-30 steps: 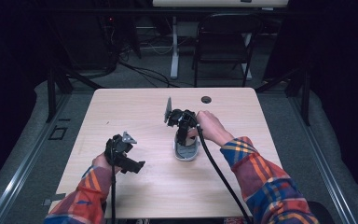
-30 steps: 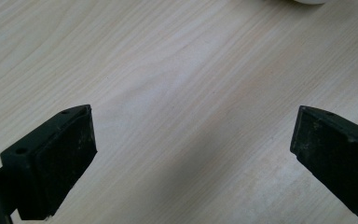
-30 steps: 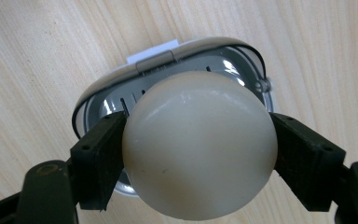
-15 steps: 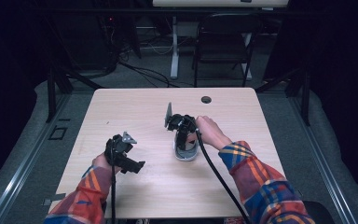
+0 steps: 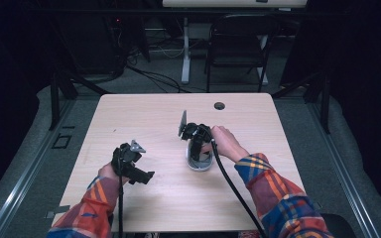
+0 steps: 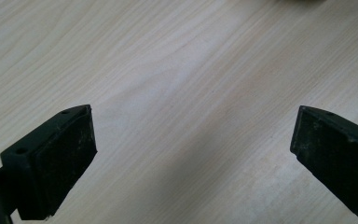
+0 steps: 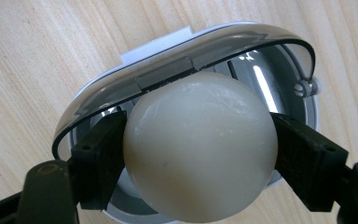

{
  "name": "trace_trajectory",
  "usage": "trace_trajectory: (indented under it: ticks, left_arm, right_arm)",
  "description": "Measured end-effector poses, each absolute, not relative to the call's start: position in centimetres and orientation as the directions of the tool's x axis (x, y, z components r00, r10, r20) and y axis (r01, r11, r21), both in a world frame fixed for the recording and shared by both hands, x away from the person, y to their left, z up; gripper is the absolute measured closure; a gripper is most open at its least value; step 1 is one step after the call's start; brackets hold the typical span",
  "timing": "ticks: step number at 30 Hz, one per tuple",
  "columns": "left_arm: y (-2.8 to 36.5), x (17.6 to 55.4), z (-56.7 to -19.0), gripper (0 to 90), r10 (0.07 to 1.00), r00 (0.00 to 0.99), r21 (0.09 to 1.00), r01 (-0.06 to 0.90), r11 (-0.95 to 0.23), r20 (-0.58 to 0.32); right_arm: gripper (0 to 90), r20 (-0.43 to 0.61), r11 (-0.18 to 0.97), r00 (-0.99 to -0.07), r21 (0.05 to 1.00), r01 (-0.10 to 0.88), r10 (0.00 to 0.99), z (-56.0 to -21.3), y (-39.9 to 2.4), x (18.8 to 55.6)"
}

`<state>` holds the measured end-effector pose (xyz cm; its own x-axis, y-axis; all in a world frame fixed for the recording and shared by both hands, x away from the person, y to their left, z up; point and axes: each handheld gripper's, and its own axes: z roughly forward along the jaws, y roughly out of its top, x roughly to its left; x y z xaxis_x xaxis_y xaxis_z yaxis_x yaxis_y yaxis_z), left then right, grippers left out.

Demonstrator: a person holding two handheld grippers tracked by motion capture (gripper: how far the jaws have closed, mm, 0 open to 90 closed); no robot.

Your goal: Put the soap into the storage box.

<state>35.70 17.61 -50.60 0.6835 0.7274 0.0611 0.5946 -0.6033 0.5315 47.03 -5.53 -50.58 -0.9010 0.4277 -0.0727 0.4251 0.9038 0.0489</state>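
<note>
My right gripper (image 7: pixel 199 156) is shut on a smooth white egg (image 7: pixel 200 140), with a black pad on each side of it. Just beyond the egg stands a white container (image 7: pixel 165 44) with a shiny metal inside and a clear raised lid (image 7: pixel 242 39). In the high view the right gripper (image 5: pixel 197 144) tilts down into this white container (image 5: pixel 201 166) at the table's middle. My left gripper (image 5: pixel 141 175) rests low at the front left, well apart from the container. Its jaws stand wide open over bare wood (image 6: pixel 193 116).
A pale wooden table (image 5: pixel 144 114) has a round cable hole (image 5: pixel 220 105) near its far edge. Beyond the table stand a dark chair (image 5: pixel 238 54) and a white post (image 5: pixel 185 49). A black cable (image 5: pixel 233 186) trails from the right gripper across the front of the table.
The right hand has drawn slightly toward the person's side, with the egg still over the container. The left gripper has stayed put.
</note>
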Motion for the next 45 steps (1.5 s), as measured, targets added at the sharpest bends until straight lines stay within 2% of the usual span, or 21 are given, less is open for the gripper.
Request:
trace_trajectory:
  ticks: [10,14,18,25,37,45]
  left_arm:
    - [17.5,35.7,-50.7,0.1,0.725,0.686,0.527,0.594,-0.607,0.062]
    - [17.5,35.7,-50.7,0.1,0.725,0.686,0.524,0.596,-0.609,0.063]
    - [17.5,35.7,-50.7,0.1,0.723,0.688,0.521,0.595,-0.612,0.063]
    - [17.3,35.7,-50.8,0.1,0.717,0.694,0.52,0.591,-0.617,0.063]
    - [17.3,35.7,-50.8,0.1,0.716,0.696,0.519,0.589,-0.619,0.064]
    - [17.3,35.7,-50.8,0.1,0.711,0.7,0.511,0.589,-0.626,0.065]
  right_arm:
    - [21.4,-0.073,0.897,-0.895,0.091,0.433,0.44,-49.9,-6.1,46.6]
    - [19.1,-0.103,0.901,-0.897,0.114,0.418,0.429,-49.1,-6.4,46.2]
    - [13.7,-0.079,0.894,-0.897,0.16,0.419,0.434,-48.4,-7.0,45.8]
    - [7.0,-0.089,0.894,-0.899,0.184,0.408,0.428,-46.8,-8.3,44.8]
    - [0.0,-0.124,0.882,-0.886,0.224,0.414,0.447,-45.1,-11.7,42.3]
    - [0.0,-0.163,0.873,-0.865,0.206,0.441,0.475,-44.6,-15.4,40.8]
